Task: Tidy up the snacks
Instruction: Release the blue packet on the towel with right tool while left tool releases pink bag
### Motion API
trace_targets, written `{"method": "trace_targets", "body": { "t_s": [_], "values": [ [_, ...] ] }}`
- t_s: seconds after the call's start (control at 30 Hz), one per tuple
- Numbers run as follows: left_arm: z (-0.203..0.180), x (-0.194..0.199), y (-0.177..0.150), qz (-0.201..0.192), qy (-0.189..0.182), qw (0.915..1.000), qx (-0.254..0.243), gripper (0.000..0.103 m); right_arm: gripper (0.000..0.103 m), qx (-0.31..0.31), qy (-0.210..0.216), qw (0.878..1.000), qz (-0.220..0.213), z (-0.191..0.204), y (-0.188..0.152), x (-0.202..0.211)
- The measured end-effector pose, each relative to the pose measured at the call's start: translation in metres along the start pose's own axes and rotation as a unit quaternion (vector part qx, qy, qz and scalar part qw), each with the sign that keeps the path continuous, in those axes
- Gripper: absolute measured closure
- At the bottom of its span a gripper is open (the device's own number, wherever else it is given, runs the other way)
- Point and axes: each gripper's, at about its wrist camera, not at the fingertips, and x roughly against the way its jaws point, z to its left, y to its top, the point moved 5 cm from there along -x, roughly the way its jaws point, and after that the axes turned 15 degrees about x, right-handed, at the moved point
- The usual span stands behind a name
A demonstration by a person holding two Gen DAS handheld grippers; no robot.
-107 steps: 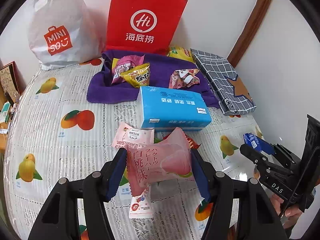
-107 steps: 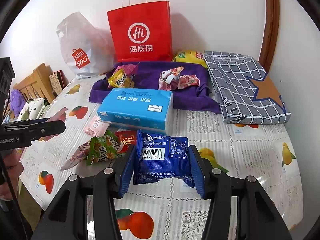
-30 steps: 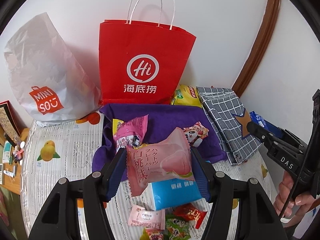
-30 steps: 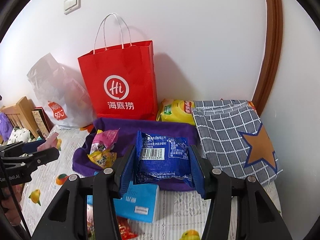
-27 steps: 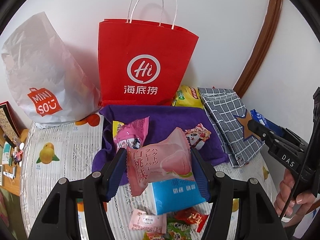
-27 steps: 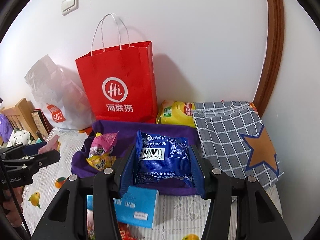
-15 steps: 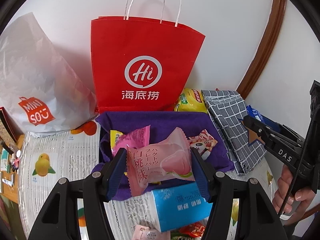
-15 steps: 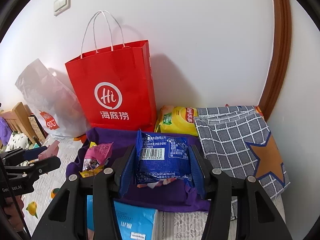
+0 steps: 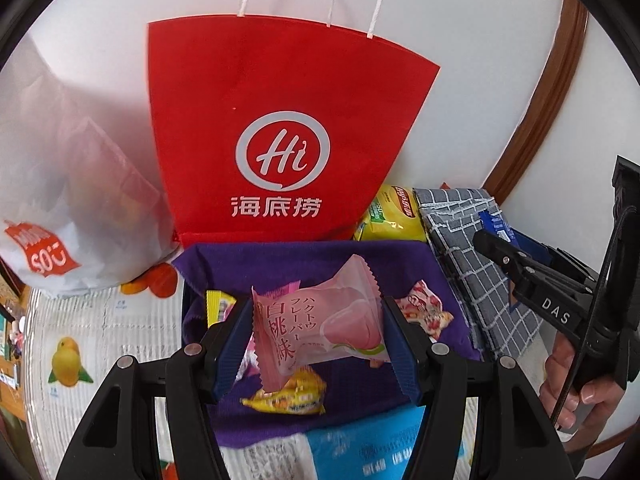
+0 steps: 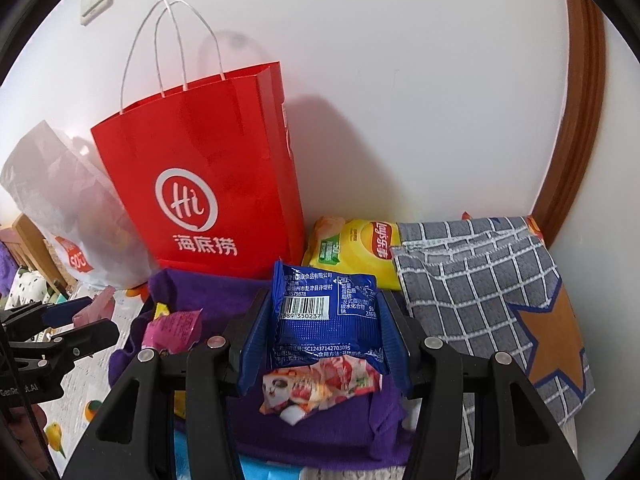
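Snacks fill both your tools: the left tool point(image 9: 318, 338) grips a pink peach-flavour packet point(image 9: 320, 332), the right tool point(image 10: 326, 326) a blue snack packet point(image 10: 328, 316), both above the purple cloth point(image 9: 280, 256). Ahead, a red paper bag point(image 9: 280, 120) stands against the wall, Lay's chips point(image 10: 360, 248) beside it.

Paper bag point(image 9: 280, 140) stands at table's back edge, against wall; plastic bag point(image 9: 60, 184) left of it. Towel point(image 9: 304, 256) lies before paper bag, wrapped snacks point(image 9: 426, 314) on it. Chip bag point(image 10: 360, 248) behind towel; folded cloth point(image 10: 492, 280) right.
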Motion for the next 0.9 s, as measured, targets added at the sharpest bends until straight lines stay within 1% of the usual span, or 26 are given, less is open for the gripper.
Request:
{"method": "trace_targets", "body": {
  "t_s": [0.13,0.2,0.33,0.4,0.47,0.63,0.9],
  "values": [
    [-0.004,-0.021,0.005,0.014,0.003,0.9999,-0.004,0.042,0.051,-0.006,0.006,1.0,0.012,-0.003,-0.006,-0.021],
    [-0.003,-0.035,0.004,0.025,0.003,0.9997,-0.004,0.042,0.051,-0.004,0.008,1.0,0.029,-0.005,-0.01,-0.034],
    [0.003,-0.064,0.0,0.061,0.011,0.9981,-0.001,0.042,0.051,0.004,0.002,0.999,0.051,-0.01,-0.016,-0.053],
    [0.008,-0.071,0.0,0.068,0.009,0.9976,0.009,0.042,0.051,0.006,0.004,0.998,0.063,-0.011,-0.019,-0.063],
    [0.012,-0.081,-0.003,0.087,0.006,0.9961,0.012,0.042,0.051,0.006,0.007,0.997,0.077,-0.012,-0.024,-0.074],
    [0.016,-0.093,-0.009,0.1,0.012,0.9948,0.013,0.042,0.051,0.008,0.013,0.994,0.11,-0.009,-0.035,-0.097],
    [0.013,-0.101,-0.013,0.104,0.016,0.9944,0.001,0.041,0.051,0.016,0.016,0.99,0.137,-0.007,-0.042,-0.108]
  ]
}}
